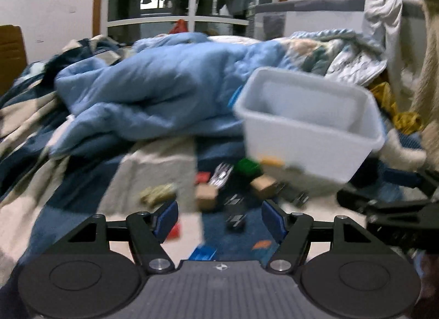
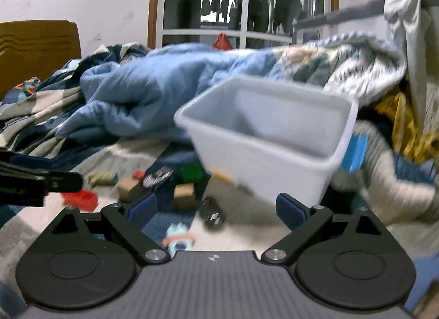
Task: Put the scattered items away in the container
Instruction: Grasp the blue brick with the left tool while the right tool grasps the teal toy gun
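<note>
A white plastic bin (image 1: 307, 124) stands tilted on the bed, its opening facing me; it also shows in the right wrist view (image 2: 269, 138). Scattered in front of it lie two wooden blocks (image 1: 206, 195) (image 1: 264, 186), a green block (image 1: 247, 166), a red piece (image 1: 201, 177), black clips (image 1: 236, 220) and a blue piece (image 1: 203, 253). The right view shows a red brick (image 2: 81, 199), wooden blocks (image 2: 184, 195), a black toy (image 2: 212, 214) and a teal toy (image 2: 178, 239). My left gripper (image 1: 219, 219) is open and empty. My right gripper (image 2: 216, 209) is open and empty. The frames are blurred.
A crumpled light blue duvet (image 1: 153, 91) lies behind the items on a patterned bedsheet (image 1: 82, 181). More bedding (image 2: 356, 72) and yellow cloth (image 2: 403, 127) pile up at the right. A glass door (image 2: 247, 3) is at the back. The other gripper shows at the view edges (image 2: 33, 181).
</note>
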Tool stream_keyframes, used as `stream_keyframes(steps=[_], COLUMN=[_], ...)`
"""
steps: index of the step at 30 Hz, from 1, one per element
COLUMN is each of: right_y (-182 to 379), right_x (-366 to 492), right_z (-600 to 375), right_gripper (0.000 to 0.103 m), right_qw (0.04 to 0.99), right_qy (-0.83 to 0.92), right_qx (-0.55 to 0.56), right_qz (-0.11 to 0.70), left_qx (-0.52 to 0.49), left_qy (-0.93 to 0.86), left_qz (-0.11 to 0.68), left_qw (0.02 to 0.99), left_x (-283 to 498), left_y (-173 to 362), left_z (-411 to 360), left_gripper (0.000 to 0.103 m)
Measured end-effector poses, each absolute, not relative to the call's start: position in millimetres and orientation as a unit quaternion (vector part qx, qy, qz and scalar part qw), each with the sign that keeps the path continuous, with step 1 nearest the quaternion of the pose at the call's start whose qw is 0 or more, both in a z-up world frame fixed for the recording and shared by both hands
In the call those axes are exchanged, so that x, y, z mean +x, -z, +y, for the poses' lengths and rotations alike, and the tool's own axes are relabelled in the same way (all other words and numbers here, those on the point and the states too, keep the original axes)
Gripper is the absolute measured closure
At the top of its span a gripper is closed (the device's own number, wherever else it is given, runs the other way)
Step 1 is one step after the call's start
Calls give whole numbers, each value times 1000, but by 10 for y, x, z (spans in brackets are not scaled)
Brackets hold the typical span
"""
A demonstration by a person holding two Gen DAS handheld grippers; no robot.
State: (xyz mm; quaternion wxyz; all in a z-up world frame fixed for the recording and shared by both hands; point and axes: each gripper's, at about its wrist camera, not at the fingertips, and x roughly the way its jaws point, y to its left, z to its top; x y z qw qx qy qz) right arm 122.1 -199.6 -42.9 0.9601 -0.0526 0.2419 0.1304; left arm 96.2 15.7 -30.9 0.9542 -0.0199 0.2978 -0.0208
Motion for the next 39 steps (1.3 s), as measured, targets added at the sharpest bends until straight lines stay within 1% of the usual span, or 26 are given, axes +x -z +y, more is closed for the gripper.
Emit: stream_keyframes(steps=[3,5,7,9,11,16,18,19,20,23,26,28,30,31,35,36,37,39], right_y=[608,713,795,859,891,909,918,920,922,958,1033,1085,1122,1144,1216,1229,1244,1251], right_x=[1160,1121,1103,1080,1051,947,915,901,891,877,894,904,893,895,962,986,1013,1057], right_z=[-2008,-2003,-2011,-1998,-1974,-1787,-1704,-1658,-1605,-1431,-1271,-1177,-1101,-1053,-898,-870,-856,-878], right_gripper=[7,10,15,16,21,22,22,22,22,23,23,31,37,39,41,46,56,65], right_qw=[954,950,947,945,943,941,940,939,938,934,935,937,941,941,938,938,937,932], right_qy=[-147,-148,-149,-150,-154,-179,-187,-191,-196,-205,-195,-183,-177,-172,-159,-154,-149,-154], right_qx=[-40,-41,-44,-49,-50,-69,-74,-76,-78,-93,-96,-91,-85,-88,-91,-94,-99,-102], right_qz=[259,271,280,287,289,279,275,274,275,276,279,283,277,279,295,297,301,310], left_qx=[-17,-14,-9,-3,-1,5,-1,-4,-7,-30,-67,-91,-93,-91,-68,-68,-70,-72], left_qy=[16,13,6,-3,3,64,85,93,96,87,54,23,5,0,-5,-5,-6,-3], left_qz=[304,313,316,316,312,325,334,343,354,360,364,362,358,356,359,361,363,365], left_qw=[952,949,949,949,950,944,939,935,930,928,927,927,929,930,931,930,929,928], left_x=[843,807,811,854,902,1107,1162,1184,1201,1165,1120,1084,1068,1068,1101,1113,1120,1124], left_y=[499,632,743,815,864,1010,1073,1112,1147,1166,1150,1139,1122,1110,1098,1106,1114,1128], left_z=[230,260,280,312,359,437,450,451,452,483,527,514,467,447,398,403,411,416], left_gripper=[32,32,32,32,32,33,41,51,67,75,76,76,76,76,76,76,76,76])
